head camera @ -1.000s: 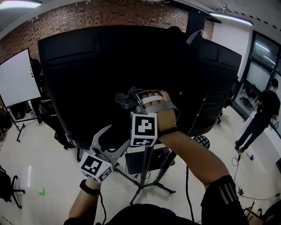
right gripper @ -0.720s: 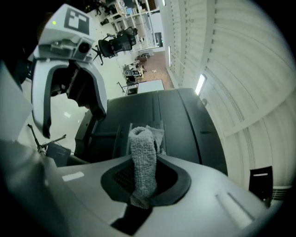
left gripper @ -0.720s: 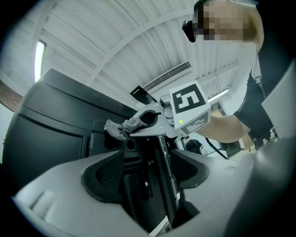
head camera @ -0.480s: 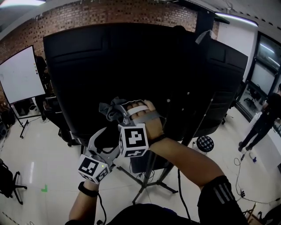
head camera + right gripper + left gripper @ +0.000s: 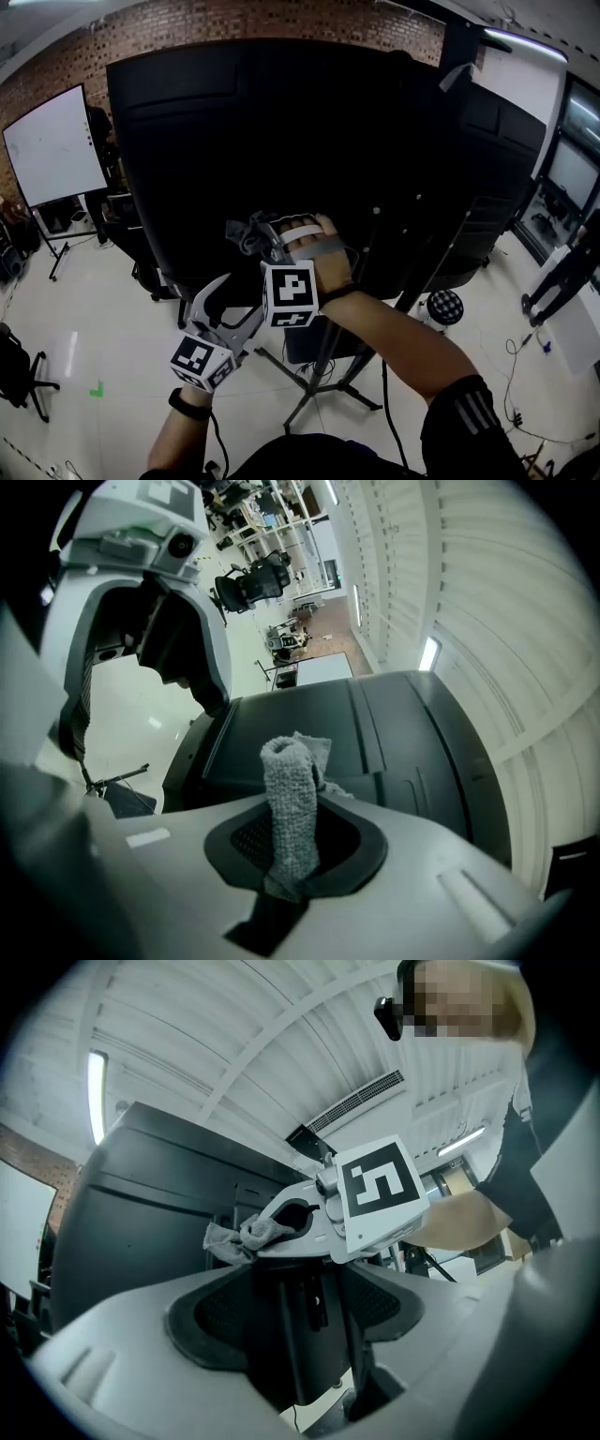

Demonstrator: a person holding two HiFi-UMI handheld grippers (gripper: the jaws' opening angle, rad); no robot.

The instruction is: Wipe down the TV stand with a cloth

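Observation:
A crumpled grey cloth [image 5: 246, 234] is pressed against the black back panel of the TV [image 5: 281, 141], with my right gripper [image 5: 272, 230] shut on it. In the right gripper view the cloth [image 5: 291, 808] stands rolled up between the pads of that gripper [image 5: 295, 841]. My left gripper [image 5: 230, 305] hangs lower left, open and empty, pointing up at the panel's lower edge. The left gripper view looks past its own jaws [image 5: 300, 1321] at the cloth [image 5: 234, 1238] and the right gripper [image 5: 300, 1227]. The stand's tripod legs [image 5: 323, 375] spread below.
A whiteboard [image 5: 54, 145] stands at the left, with a black chair [image 5: 14, 370] lower left and a green tape mark [image 5: 95, 389] on the white floor. A round stool [image 5: 445, 306] and a standing person [image 5: 562, 272] are at the right. Cables trail on the floor there.
My right gripper has slid left and a little down across the black panel with the cloth in it. The left gripper has stayed low beside it.

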